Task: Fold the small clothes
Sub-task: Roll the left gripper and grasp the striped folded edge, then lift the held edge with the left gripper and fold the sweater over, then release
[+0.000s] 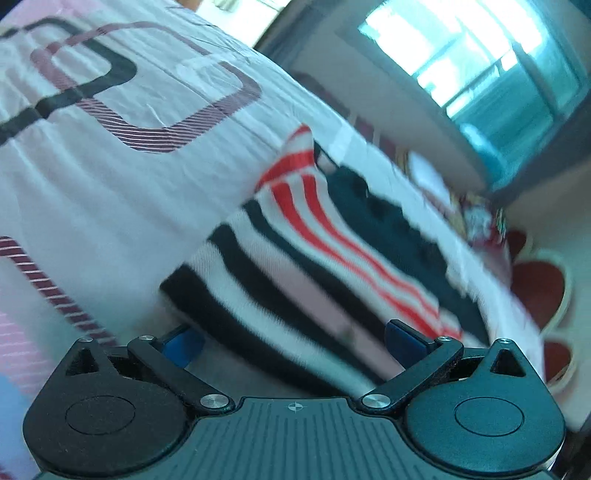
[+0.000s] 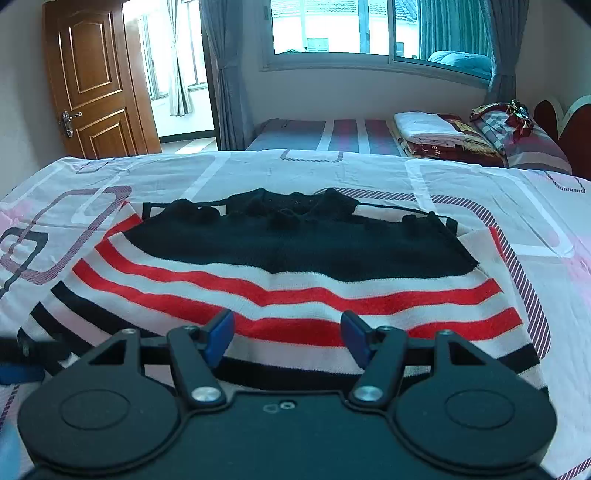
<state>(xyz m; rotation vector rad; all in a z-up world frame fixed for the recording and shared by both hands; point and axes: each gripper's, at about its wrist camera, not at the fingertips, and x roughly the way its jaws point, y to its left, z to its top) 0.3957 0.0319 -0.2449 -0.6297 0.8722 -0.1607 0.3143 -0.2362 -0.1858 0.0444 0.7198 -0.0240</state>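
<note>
A small knitted garment (image 2: pixel 288 266) lies flat on the bed, black at the top with red, white and black stripes below. My right gripper (image 2: pixel 288 334) is open, low over its near striped hem, touching nothing. My left gripper (image 1: pixel 291 341) is open at the garment's (image 1: pixel 314 258) black-and-white striped corner, and the cloth lies between its blue fingertips. The left wrist view is tilted and blurred. The left gripper's edge shows at the far left of the right wrist view (image 2: pixel 22 354).
The bedsheet (image 2: pixel 461 184) is white and pink with purple rectangle patterns. Folded blankets (image 2: pixel 439 136) lie on a second bed behind. A wooden door (image 2: pixel 96 81) stands back left, a window (image 2: pixel 351 29) behind. A red headboard (image 1: pixel 539 291) is at the right.
</note>
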